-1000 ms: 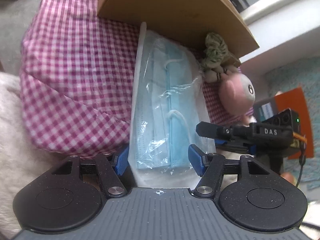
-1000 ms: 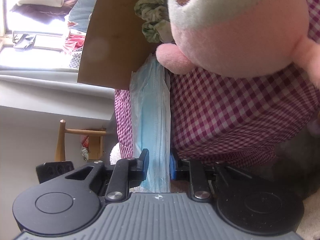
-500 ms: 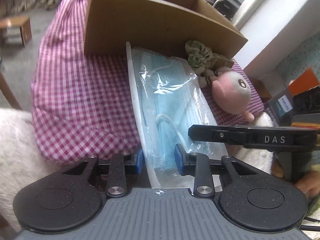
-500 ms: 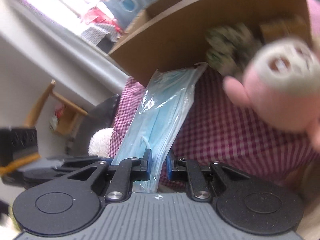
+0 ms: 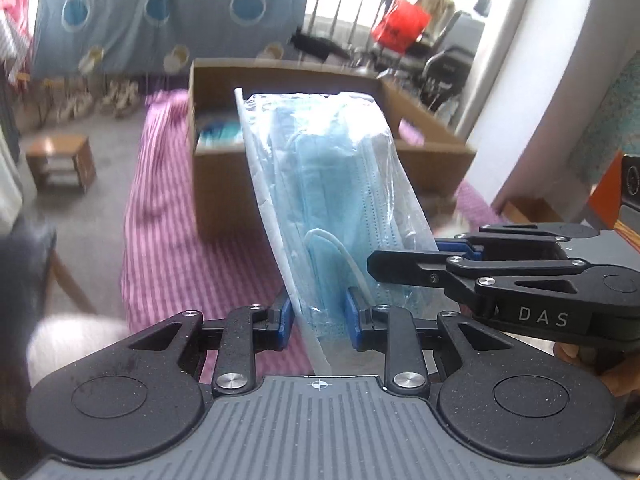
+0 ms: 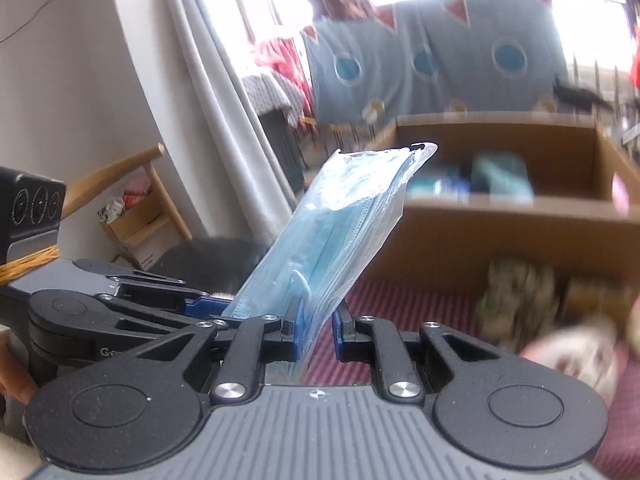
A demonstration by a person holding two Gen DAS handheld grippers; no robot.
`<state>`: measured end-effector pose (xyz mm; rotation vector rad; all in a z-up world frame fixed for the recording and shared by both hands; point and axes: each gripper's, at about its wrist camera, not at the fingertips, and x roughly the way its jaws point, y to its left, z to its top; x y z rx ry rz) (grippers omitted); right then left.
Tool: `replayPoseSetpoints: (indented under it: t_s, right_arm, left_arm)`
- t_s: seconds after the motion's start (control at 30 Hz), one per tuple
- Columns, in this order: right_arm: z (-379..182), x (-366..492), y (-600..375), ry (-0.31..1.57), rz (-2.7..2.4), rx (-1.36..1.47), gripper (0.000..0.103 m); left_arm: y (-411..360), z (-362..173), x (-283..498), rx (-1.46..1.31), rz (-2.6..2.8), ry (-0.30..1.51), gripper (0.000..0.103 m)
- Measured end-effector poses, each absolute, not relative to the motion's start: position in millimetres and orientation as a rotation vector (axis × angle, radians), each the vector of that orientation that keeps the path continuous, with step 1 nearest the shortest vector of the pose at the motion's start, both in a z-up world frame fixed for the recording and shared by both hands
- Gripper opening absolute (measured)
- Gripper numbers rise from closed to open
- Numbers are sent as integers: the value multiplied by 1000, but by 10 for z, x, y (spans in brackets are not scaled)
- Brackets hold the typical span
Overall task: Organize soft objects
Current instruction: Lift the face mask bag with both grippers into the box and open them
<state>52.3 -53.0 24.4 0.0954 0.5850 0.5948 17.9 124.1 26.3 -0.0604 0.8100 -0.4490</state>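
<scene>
A clear plastic pack of light-blue face masks (image 5: 336, 184) hangs in the air, held at its near end by both grippers. My left gripper (image 5: 318, 316) is shut on the pack's bottom edge. My right gripper (image 5: 408, 256) comes in from the right and pinches the pack's right side. In the right wrist view the mask pack (image 6: 332, 240) slants up from my right gripper (image 6: 316, 328), shut on it, with the left gripper (image 6: 216, 310) beside it. Behind the pack stands an open cardboard box (image 5: 224, 184) with teal soft things (image 6: 500, 178) inside.
The box (image 6: 480, 232) rests on a pink checked cloth (image 5: 168, 240). In front of it lie a blurred green patterned cloth item (image 6: 516, 300) and a pink plush toy (image 6: 576, 360). A small wooden stool (image 5: 60, 160) stands on the floor at left, and a wooden chair (image 6: 120, 172) stands by the wall.
The left gripper closed on the mask pack. Both grippers then lifted the pack off the checked cloth, and the right gripper rolled upright. The box's inside has come into view.
</scene>
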Motion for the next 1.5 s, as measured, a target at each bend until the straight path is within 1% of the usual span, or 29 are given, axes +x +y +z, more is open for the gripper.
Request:
replayPoseSetpoints:
  t_s: [0.17,0.33,0.47,0.57,0.7,0.83,1.0,1.17,1.4,1.5]
  right_arm:
    - [634,811,-730,489,564,43,17]
    - [888,1384,-1060,496,527,58,17]
    - [926,1969,-1439,577,496,92,17]
    - [840,2489,-1719,675,472,131,17]
    - [596,3147,-2023,813,437,164,17]
    - [331,3635,-2159,933,391,125,17]
    - [133,3833,-2146,998,320,14,17]
    - [27,3849,-2116,1046,286,-27,17]
    - [39,3812,-1983,1062,260,-107,16]
    - [35,3830,-1943,1076,235,-128,18]
  left_arm:
    - [1049,552,491,-33,-479,721,26]
    - [772,758,1001,-22,-551,677,26]
    - [507,808,1582,-27,-605,714,26]
    - [257,743,2057,-20,-644,771,26]
    - [-30,509,2647,-53,-671,890,26]
    - [-295,250,3142,-62,-687,999,26]
    - [-536,-63,3527,-90,-730,1138,26]
    - [-675,-217,3605,-73,-747,1184,26]
    - [-634,-350,3637,-95,-755,1232,26]
    - [-641,-429,3629,-85,-754,1251,27]
